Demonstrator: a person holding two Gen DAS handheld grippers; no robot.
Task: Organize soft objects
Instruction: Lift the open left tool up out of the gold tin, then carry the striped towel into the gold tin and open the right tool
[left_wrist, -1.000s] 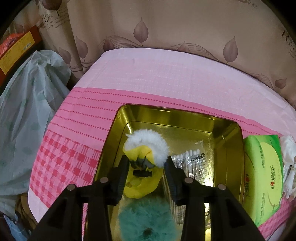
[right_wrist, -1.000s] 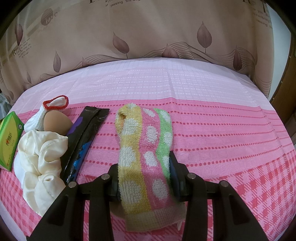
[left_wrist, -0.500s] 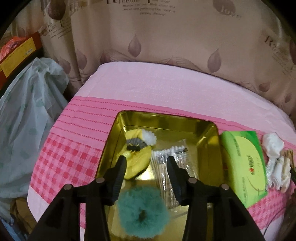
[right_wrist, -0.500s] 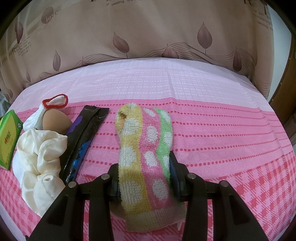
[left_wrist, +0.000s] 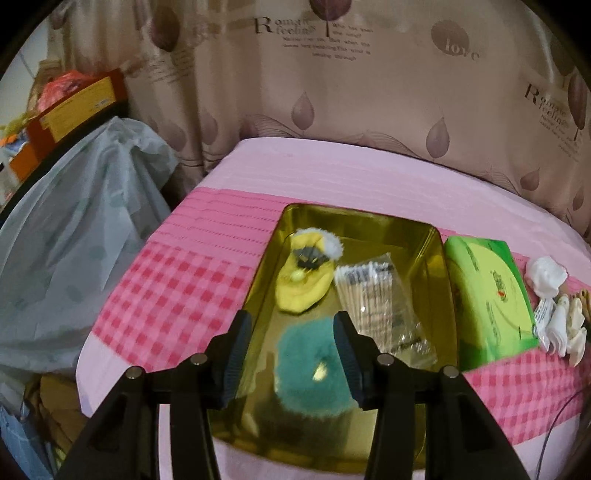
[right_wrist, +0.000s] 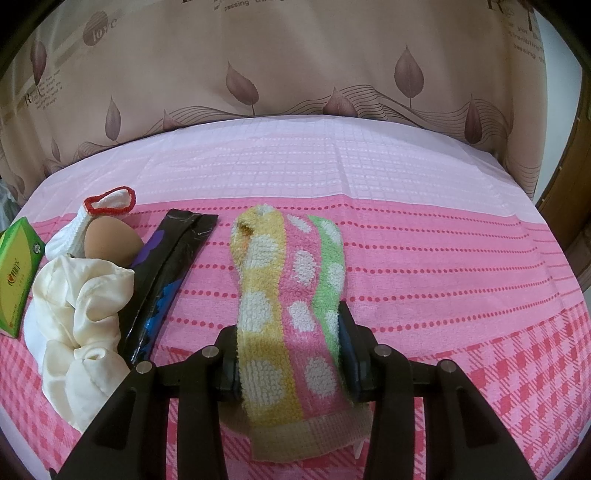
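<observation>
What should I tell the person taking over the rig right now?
Left tongs: open, empty, above the gold tin.
Right tongs: shut on the striped towel, which lies on the pink cloth.
Done: yellow plush, teal pompom and cotton swabs are in the tin.
Left: towel, cream scrunchie, white sock, beige sponge, green tissue pack.

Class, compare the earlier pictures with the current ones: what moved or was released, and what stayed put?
The left gripper let go of the yellow plush toy, left it in the gold tin, and drew back, open. The right gripper stayed clamped on the spotted towel.
</observation>
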